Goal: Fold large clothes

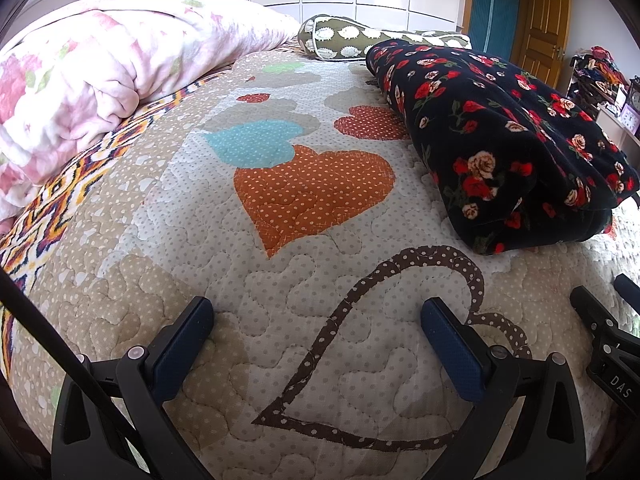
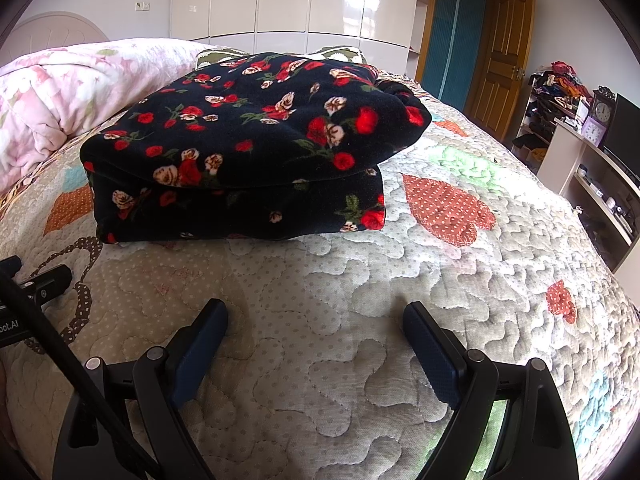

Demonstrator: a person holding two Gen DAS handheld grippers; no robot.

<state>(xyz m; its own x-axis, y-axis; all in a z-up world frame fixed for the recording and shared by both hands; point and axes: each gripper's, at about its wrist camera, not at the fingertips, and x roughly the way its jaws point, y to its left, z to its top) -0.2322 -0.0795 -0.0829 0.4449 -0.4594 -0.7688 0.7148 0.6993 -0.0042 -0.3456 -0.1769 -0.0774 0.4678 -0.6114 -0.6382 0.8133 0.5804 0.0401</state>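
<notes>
Two hand-held tongs point down at a quilted bedspread, seen from a camera on each. The left tongs (image 1: 318, 348) stand with their blue-padded fingers spread wide and nothing between them, over a brown dotted heart outline (image 1: 400, 320) stitched into the bedspread (image 1: 160, 280). The right tongs (image 2: 316, 348) are likewise spread wide and empty, over plain cream quilting. Neither touches any cloth.

Beyond the right tongs, and apart from them, lies the task's item: a dark garment printed with red and cream roses (image 2: 256, 140). It sits as a thick, squarish bundle of stacked layers, the top layer overhanging the lower one along the near edge. From the left view it lies off to the right. It looks already folded, so the step in hand is likely a final tidy or check, though the far side of the bundle is hidden and may not be neat.

To do this well, any squaring-up should catch the whole stack at a corner instead of the top layer alone, since plush fabric slides on itself. Press down lightly to flatten the bulging upper fold.

Further out, a pink flowered duvet (image 1: 100, 80) is heaped at the left, and a green patterned pillow (image 1: 348, 36) lies behind the garment.
</notes>
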